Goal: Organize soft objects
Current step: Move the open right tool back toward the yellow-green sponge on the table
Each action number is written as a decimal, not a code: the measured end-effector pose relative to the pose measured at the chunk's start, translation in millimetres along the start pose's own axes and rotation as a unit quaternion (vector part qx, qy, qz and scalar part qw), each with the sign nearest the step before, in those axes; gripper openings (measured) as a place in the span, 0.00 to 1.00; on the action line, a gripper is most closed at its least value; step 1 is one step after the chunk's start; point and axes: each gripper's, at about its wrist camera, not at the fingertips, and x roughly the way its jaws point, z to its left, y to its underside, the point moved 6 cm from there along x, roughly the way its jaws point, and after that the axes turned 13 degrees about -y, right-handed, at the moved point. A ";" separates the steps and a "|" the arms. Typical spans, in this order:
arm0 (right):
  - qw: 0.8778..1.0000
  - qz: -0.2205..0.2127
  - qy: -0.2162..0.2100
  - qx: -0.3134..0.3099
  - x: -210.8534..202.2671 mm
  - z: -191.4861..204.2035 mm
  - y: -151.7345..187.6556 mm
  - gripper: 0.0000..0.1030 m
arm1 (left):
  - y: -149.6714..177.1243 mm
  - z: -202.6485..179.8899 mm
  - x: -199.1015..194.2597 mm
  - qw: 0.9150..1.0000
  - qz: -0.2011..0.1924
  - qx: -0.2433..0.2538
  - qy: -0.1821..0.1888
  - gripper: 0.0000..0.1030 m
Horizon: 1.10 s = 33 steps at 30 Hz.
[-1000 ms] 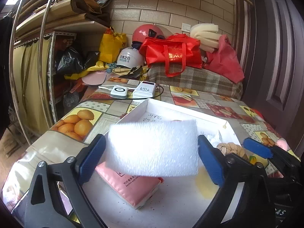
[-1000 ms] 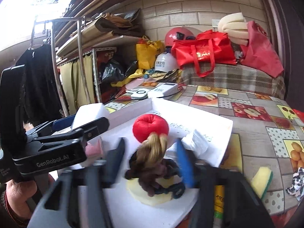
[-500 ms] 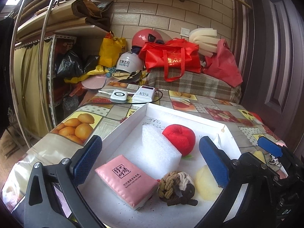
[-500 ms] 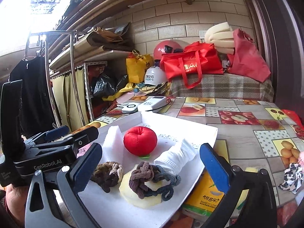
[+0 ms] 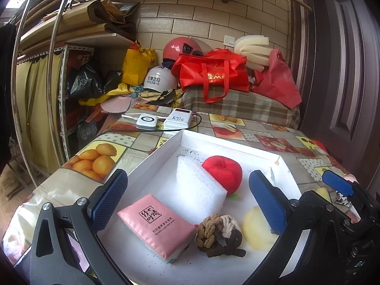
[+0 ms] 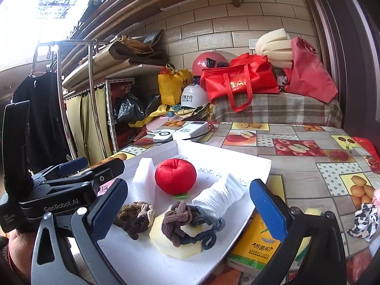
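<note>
A white tray (image 5: 180, 134) holds a white foam block (image 5: 197, 186), a red plush apple (image 5: 223, 173), a pink tissue pack (image 5: 156, 225), a knotted rope ball (image 5: 218, 235) and a yellow sponge (image 5: 255, 230). My left gripper (image 5: 187, 201) hovers open over the tray's near end with nothing between its pads. In the right wrist view, my right gripper (image 6: 187, 211) is wide open and empty above a braided hair tie (image 6: 190, 223) lying on the yellow sponge (image 6: 163, 239). A rolled white cloth (image 6: 218, 197) lies beside the apple (image 6: 175, 175). The left gripper (image 6: 95, 165) is at the tray's left.
A yellow tissue pack (image 6: 258, 244) lies partly under the tray's right edge. A black-and-white scrunchie (image 6: 363, 220) and a yellow-green sponge (image 6: 311, 211) lie on the fruit-print tablecloth. Two white chargers (image 5: 163, 120) sit beyond the tray. Bags and helmets (image 5: 213, 76) crowd the back.
The left gripper let go of the foam block, which now lies in the tray. The right gripper opened fully, left the knotted rope ball in the tray and drew back slightly.
</note>
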 end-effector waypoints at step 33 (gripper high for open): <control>0.990 0.020 0.055 0.132 -65.4 -72.7 29.8 1.00 | 12.2 -29.8 -35.4 0.998 -0.033 0.051 -0.002 1.00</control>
